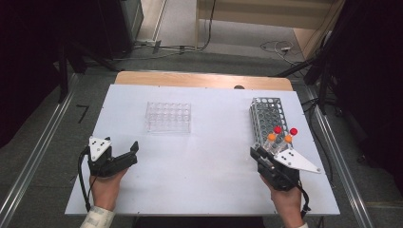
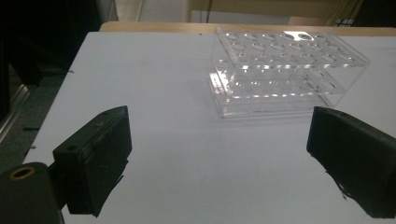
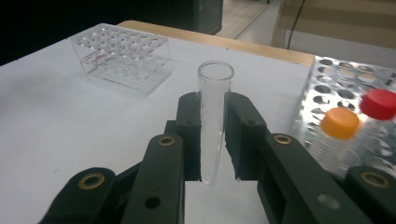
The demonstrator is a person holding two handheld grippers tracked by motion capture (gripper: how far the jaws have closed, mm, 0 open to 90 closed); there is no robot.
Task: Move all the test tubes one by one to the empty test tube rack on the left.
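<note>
**Glass tube clamped upright in the right gripper**

The right gripper (image 3: 212, 140) pinches a clear, open-topped test tube (image 3: 214, 116) upright between its pads, low over the white table (image 1: 209, 175), just beside the metal rack (image 1: 268, 118) with its orange- and red-capped tubes. The left gripper (image 2: 219, 158) rests with jaws spread wide, holding nothing. Farther off stands the clear plastic rack (image 1: 168, 117).

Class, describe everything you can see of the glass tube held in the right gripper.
The glass tube is a clear, colourless cylinder with an open, uncapped mouth at the top and looks empty. It stands upright, clamped at mid-length between the black pads of the right gripper, its lower end hanging just below them. It is held above the white table, beside the metal rack of capped tubes.
</note>
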